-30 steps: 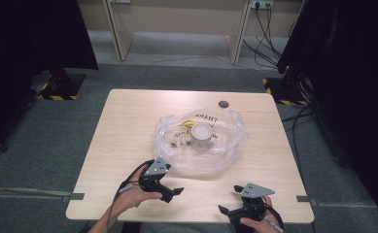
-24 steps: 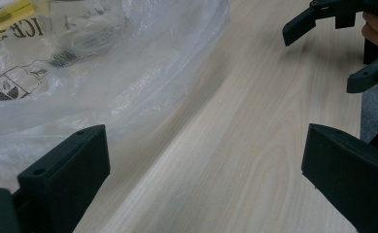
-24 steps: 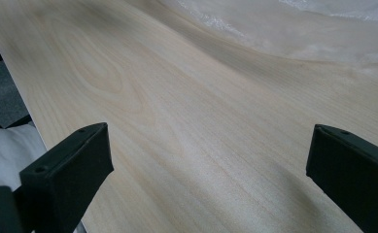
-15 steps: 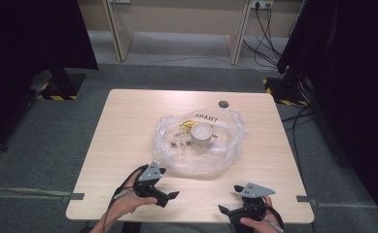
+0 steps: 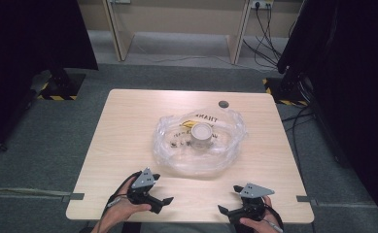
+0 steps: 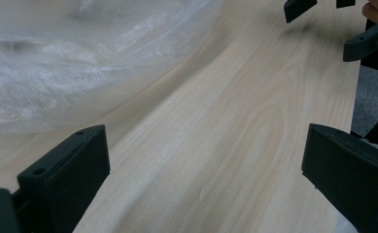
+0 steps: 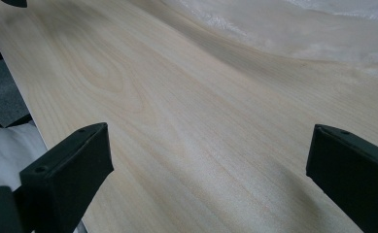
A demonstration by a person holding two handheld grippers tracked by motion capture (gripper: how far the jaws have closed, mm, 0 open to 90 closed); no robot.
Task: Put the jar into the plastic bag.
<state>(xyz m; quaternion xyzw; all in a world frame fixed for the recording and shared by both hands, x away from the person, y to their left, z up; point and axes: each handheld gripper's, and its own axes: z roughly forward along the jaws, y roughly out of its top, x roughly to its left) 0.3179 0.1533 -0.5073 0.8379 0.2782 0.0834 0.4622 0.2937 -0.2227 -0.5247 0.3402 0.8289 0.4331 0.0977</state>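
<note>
A crumpled clear plastic bag (image 5: 196, 162) lies in the middle of the wooden table (image 5: 128, 126). Inside it sit a round white container (image 5: 202, 133) and something yellow (image 5: 186, 124). My left gripper (image 5: 163, 204) rests open near the front edge, its jaws pointing right, apart from the bag. My right gripper (image 5: 228, 200) is open at the front right, its jaws pointing left toward the other one. In the left gripper view the bag (image 6: 55, 63) lies ahead on the left, and the left gripper (image 6: 206, 160) holds nothing. In the right gripper view the bag (image 7: 313, 29) is at the upper right, and the right gripper (image 7: 206, 165) is empty.
A small dark round thing (image 5: 223, 104) lies near the table's far edge. Grey floor surrounds the table, with dark curtains at both sides and cables (image 5: 269, 29) at the back right. Bare wood stretches between the two grippers.
My left gripper has drawn back from the bag toward the front edge and slightly left. The right gripper and the bag have stayed put.
</note>
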